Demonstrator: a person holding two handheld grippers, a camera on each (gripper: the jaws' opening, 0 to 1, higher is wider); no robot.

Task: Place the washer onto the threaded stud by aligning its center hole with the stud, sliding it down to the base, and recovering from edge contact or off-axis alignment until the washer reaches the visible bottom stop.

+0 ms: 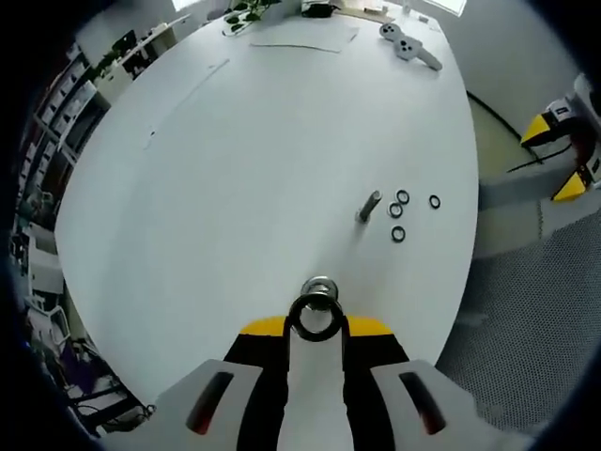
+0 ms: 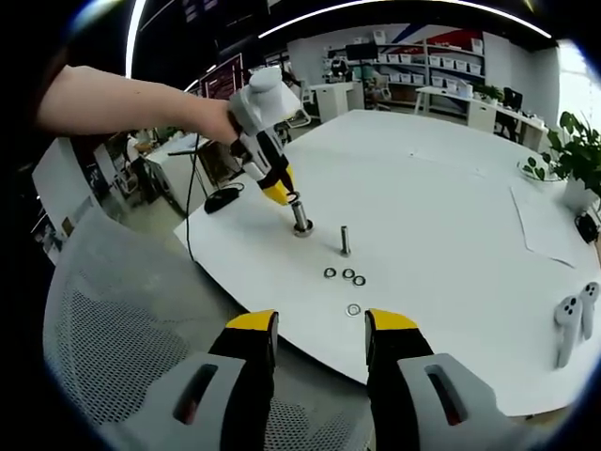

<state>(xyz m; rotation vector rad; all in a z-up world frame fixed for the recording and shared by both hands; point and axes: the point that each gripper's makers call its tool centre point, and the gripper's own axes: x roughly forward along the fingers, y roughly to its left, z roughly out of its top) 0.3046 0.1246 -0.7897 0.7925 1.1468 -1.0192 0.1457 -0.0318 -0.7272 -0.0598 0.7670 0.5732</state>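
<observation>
one washer (image 1: 315, 318) clamped in left tool (image 1: 315, 329) hiding stud (image 2: 300, 217), right tool (image 2: 319, 329) apart

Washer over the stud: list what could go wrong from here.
1. The washer in the left tool sits just above the stud. If its hole is off-axis, the edge may catch on the stud top.
2. A hard push could tip the stud, which stands on the white table.
3. Released while tilted, the washer may drop toward the loose washers.

Left view close above stud (image 1: 320, 287); right view farther, facing it (image 2: 300, 218).
</observation>
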